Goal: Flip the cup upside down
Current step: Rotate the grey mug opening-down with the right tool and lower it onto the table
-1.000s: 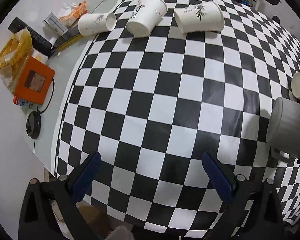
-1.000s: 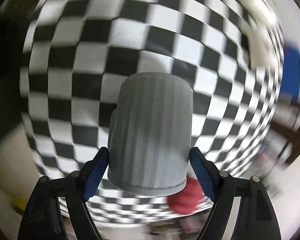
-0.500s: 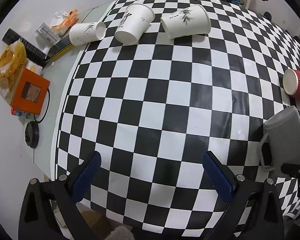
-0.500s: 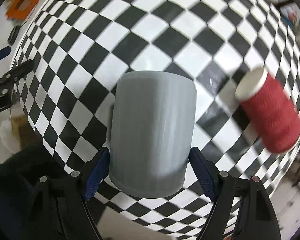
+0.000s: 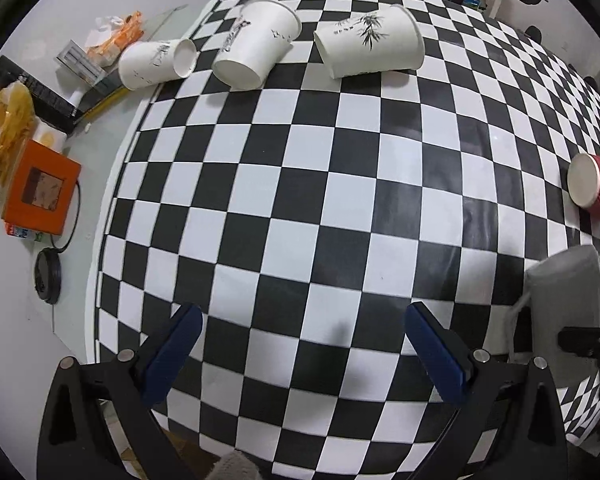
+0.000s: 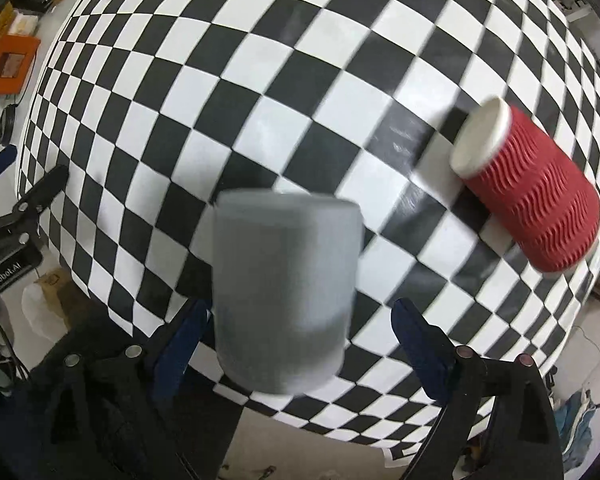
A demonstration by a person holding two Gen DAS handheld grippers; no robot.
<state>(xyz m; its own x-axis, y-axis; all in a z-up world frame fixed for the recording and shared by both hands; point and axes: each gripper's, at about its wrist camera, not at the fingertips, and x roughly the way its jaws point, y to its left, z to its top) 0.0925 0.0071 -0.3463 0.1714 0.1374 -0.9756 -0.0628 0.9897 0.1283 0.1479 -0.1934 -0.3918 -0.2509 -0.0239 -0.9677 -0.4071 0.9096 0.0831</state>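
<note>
A grey ribbed mug stands upside down on the checkered cloth, blurred in the right wrist view. My right gripper is open, its blue pads apart from the mug's sides. The mug also shows in the left wrist view, at the right edge, handle toward me. My left gripper is open and empty above the cloth's near edge.
A red ribbed paper cup lies on its side right of the mug. Three white paper cups lie on their sides at the far edge. An orange box, snack bags and a black cable sit on the white table at left.
My right gripper has opened and let go of the grey mug, which now stands upside down on the cloth. The left gripper has shifted slightly.
</note>
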